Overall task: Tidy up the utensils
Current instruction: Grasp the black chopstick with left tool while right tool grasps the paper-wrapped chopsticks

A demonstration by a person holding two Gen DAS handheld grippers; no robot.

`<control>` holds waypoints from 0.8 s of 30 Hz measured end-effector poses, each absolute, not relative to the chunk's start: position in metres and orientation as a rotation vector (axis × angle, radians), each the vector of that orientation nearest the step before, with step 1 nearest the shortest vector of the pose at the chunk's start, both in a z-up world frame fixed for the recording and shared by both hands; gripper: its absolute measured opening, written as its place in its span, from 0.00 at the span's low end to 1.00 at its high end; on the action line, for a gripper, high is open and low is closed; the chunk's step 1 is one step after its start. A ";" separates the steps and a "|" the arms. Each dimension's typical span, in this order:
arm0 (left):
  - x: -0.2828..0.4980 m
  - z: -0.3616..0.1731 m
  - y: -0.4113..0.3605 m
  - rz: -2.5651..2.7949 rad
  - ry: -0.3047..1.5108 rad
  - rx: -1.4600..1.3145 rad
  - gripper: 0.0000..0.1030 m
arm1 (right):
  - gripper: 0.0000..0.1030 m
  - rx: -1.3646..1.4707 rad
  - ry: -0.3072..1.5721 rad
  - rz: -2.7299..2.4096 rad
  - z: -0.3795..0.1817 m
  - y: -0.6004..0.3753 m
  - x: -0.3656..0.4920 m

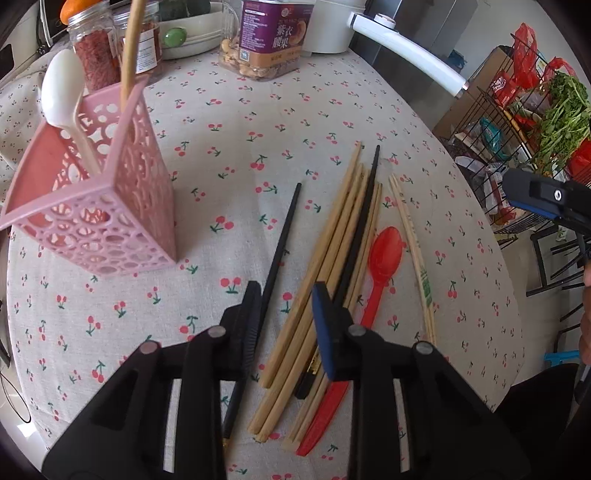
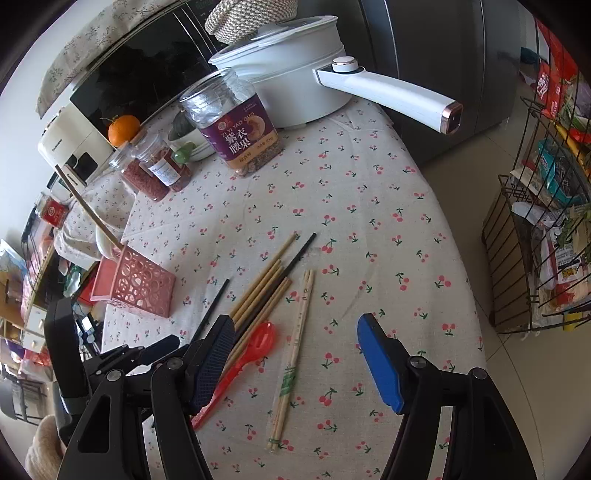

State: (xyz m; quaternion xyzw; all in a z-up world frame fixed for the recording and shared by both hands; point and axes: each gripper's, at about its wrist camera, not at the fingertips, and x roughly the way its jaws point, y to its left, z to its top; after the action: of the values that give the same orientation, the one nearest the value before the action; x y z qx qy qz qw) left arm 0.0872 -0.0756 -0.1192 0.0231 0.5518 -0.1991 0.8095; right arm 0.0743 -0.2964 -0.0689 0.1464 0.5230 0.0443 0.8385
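A pink perforated utensil holder (image 1: 110, 206) stands at the left of the table with a white spoon (image 1: 61, 92) and a wooden stick (image 1: 131, 48) in it; it also shows in the right wrist view (image 2: 138, 288). On the cloth lie a lone black chopstick (image 1: 280, 236), a bundle of bamboo chopsticks (image 1: 332, 251) with another black chopstick (image 1: 364, 221) across it, a red spoon (image 1: 380, 266) and a wrapped bamboo pair (image 1: 413, 251). My left gripper (image 1: 286, 299) is open, low over the chopsticks. My right gripper (image 2: 295, 332) is open above the wrapped pair (image 2: 291, 365) and red spoon (image 2: 255, 347).
Jars (image 2: 155, 170), a purple-labelled nut container (image 2: 236, 125), a green-and-white dish (image 1: 188, 33) and a white electric pot (image 2: 295, 85) with a long handle stand at the table's far edge. A wire rack (image 2: 535, 221) with groceries stands right of the table.
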 end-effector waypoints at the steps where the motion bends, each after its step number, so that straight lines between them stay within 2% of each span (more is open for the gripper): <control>1: 0.090 -0.121 -0.079 -0.424 1.184 0.054 0.24 | 0.68 0.308 1.115 0.085 -0.072 -0.299 0.074; 8: 0.108 -0.133 -0.087 -0.397 1.216 0.068 0.18 | 0.68 0.310 1.173 0.059 -0.087 -0.313 0.072; 13: 0.108 -0.134 -0.093 -0.411 1.223 0.149 0.18 | 0.69 0.309 1.194 0.054 -0.093 -0.313 0.074; 15: 0.109 -0.135 -0.094 -0.391 1.217 0.181 0.09 | 0.69 0.301 1.200 0.050 -0.095 -0.311 0.076; 16: 0.109 -0.135 -0.093 -0.389 1.216 0.176 0.08 | 0.69 0.297 1.204 0.049 -0.096 -0.310 0.077; 24: 0.099 -0.109 -0.078 -0.413 1.176 0.122 0.07 | 0.69 0.275 1.231 0.028 -0.107 -0.300 0.087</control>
State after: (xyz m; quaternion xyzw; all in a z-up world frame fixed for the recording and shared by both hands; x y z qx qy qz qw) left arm 0.0987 -0.0785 -0.1094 0.0570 0.5504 -0.1933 0.8102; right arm 0.0874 -0.3002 -0.1071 0.1285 0.5757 0.0129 0.8074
